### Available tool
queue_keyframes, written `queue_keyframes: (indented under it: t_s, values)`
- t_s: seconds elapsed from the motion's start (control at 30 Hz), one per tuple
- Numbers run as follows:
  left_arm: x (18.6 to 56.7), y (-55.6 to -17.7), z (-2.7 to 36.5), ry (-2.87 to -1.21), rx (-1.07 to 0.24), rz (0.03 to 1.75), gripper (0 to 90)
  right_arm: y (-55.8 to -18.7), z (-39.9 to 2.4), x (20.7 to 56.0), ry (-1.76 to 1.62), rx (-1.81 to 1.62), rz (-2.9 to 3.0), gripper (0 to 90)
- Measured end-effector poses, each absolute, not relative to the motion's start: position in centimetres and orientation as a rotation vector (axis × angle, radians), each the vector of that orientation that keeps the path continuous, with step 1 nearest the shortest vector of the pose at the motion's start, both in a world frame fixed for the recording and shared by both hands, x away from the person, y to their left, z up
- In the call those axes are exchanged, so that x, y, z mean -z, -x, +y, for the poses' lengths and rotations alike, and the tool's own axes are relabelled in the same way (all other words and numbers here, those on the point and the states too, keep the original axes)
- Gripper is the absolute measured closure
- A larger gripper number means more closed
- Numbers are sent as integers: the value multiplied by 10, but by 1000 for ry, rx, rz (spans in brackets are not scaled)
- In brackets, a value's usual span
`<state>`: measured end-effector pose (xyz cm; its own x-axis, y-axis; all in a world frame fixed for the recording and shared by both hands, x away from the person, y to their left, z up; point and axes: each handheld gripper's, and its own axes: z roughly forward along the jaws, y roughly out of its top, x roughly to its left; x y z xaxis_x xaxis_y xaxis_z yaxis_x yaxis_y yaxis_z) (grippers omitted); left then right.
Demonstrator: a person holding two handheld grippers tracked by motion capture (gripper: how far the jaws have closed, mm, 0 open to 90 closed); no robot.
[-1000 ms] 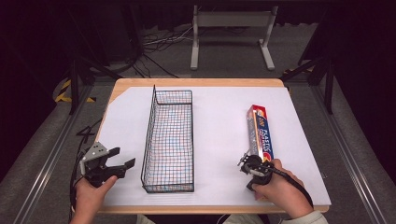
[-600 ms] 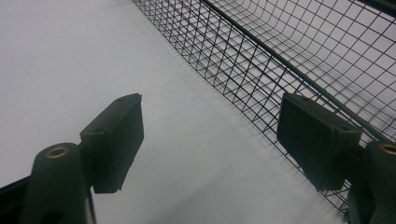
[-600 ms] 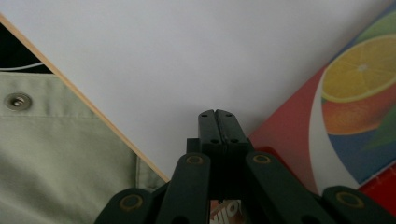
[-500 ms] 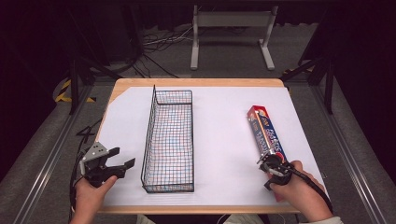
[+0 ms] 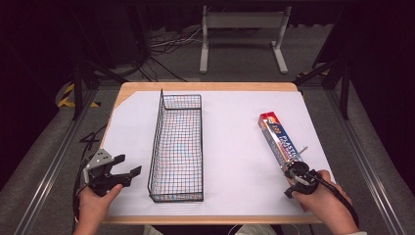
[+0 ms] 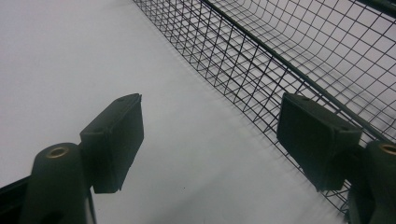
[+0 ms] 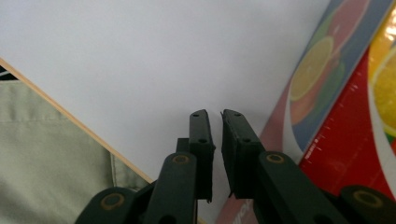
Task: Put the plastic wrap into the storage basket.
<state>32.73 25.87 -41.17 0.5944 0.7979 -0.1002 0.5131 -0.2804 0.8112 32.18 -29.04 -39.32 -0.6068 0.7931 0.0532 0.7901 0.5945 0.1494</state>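
Right gripper (image 5: pixel 295 172) has slid to the near end of the long red-and-blue plastic-wrap box (image 5: pixel 280 141); jaws just cracking apart, nothing between. Grasp likely next. Left gripper (image 5: pixel 128 169) idle, jaws spread.

High view: an evenly bright white table sheet (image 5: pixel 235 147) against a dim floor and near-black surroundings; light falls from overhead, so the wire basket (image 5: pixel 177 147) casts only a faint, short shadow. The picture is soft and slightly grainy, and the print on the plastic wrap box (image 5: pixel 280 142) is barely legible. Left gripper view: greyer and dimmer, with blurred mesh shadows crossing the sheet inside the basket (image 6: pixel 299 60); the dark pads (image 6: pixel 116 140) show little surface detail. Right gripper view: bright, washed-out sheet, saturated colours on the box (image 7: pixel 355 116), and the near parts of the jaws out of focus.
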Motion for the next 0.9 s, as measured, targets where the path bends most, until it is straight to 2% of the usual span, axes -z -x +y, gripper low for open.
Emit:
queue_keyframes:
  t_s: [0.13, 0.2, 0.5, 0.6, 0.67, 0.73, 0.9]
  values:
    - [412, -328, 259, -1954, -416, 1045, 237, -319, -291, 382, -1328, -488, 2780, 659]
    - [412, -328, 259, -1953, -417, 1046, 237, -318, -291, 375, -1290, -600, 2749, 615]
    - [411, -328, 260, -1949, -424, 1049, 235, -312, -294, 343, -1194, -956, 2589, 512]
    - [412, -328, 260, -1947, -425, 1049, 235, -312, -299, 334, -1208, -1074, 2516, 511]
    - [412, -328, 260, -1945, -425, 1051, 235, -312, -302, 328, -1205, -1091, 2443, 451]
    - [412, -327, 260, -1942, -427, 1051, 235, -312, -305, 322, -1202, -1146, 2399, 446]
    - [412, -327, 260, -1940, -428, 1053, 235, -310, -306, 312, -1206, -1199, 2305, 367]
